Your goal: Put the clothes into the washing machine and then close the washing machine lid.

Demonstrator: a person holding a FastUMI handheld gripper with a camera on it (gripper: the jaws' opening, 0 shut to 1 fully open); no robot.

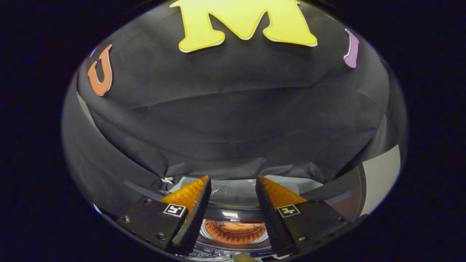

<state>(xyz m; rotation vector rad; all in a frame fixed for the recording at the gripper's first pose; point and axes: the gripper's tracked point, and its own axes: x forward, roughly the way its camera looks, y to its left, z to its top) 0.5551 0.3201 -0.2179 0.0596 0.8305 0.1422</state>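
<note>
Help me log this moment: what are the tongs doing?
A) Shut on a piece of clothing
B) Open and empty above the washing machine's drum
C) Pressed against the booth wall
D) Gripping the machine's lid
B: the tongs stand apart with nothing held, and between them, below, the washing machine drum shows orange clothes inside.

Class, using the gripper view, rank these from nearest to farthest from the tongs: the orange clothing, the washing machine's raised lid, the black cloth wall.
The open tongs hold nothing.
1. Orange clothing, in the round drum opening between the fingers.
2. Clear raised washing machine lid, just beyond the fingertips.
3. Black cloth wall, behind the machine.
</note>
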